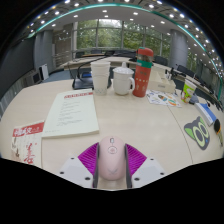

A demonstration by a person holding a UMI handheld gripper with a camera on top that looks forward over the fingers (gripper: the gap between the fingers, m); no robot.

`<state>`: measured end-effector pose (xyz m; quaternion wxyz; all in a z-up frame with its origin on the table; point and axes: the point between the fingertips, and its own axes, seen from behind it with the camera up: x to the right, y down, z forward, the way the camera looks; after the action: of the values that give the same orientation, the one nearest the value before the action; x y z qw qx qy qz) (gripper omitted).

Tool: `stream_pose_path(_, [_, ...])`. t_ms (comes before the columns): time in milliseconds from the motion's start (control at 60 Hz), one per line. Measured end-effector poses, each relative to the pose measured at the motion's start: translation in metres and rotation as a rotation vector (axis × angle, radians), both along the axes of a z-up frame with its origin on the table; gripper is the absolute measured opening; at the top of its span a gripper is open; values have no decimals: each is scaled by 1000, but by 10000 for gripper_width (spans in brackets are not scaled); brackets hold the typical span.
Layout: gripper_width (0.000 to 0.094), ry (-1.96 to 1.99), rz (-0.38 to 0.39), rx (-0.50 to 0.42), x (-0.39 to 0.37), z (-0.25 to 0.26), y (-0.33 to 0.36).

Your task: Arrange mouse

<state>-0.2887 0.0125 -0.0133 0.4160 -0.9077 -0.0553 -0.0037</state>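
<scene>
Your gripper (110, 165) has the pale pink, rounded plastic mouse (110, 158) between its two fingers, and the purple pads (88, 157) look pressed against both of its sides, so you appear to be holding it. The mouse sits low over the near edge of the light beige tabletop (120, 115); whether it rests on the surface or is lifted just off it, you cannot tell from here. So the grasp seems done, and what is left is carrying the mouse to its spot and releasing it. Nothing on the tabletop marks an obvious spot.

Beyond the fingers to the left lies a white sheet of printed paper with a red heading (71, 112), and nearer you a red-and-white leaflet (26, 140). Further ahead stand a white ceramic mug (122, 81) and, just beside it, a tall red tumbler with a green band (144, 71). To the right lies a dark, green-patterned flat object (198, 130). The room looks like an open office with large windows, chairs and bright ceiling lights.
</scene>
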Motion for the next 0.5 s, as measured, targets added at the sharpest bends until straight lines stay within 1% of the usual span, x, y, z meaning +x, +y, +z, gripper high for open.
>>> stream_pose_path(83, [324, 1, 30, -3, 2, 4, -2])
stream_pose_path(183, [320, 12, 60, 34, 8, 33, -4])
stream_pose_path(217, [318, 19, 57, 60, 13, 50, -2])
stream_pose_path(267, [319, 44, 79, 96, 21, 80, -3])
stream_pose_path(333, [320, 72, 79, 171, 47, 129, 1])
stream_pose_path(417, [319, 89, 64, 250, 97, 184, 11])
stream_pose_path(467, [319, 98, 35, 301, 139, 215, 17])
stream_pose_path(500, [317, 95, 25, 311, 162, 220, 26])
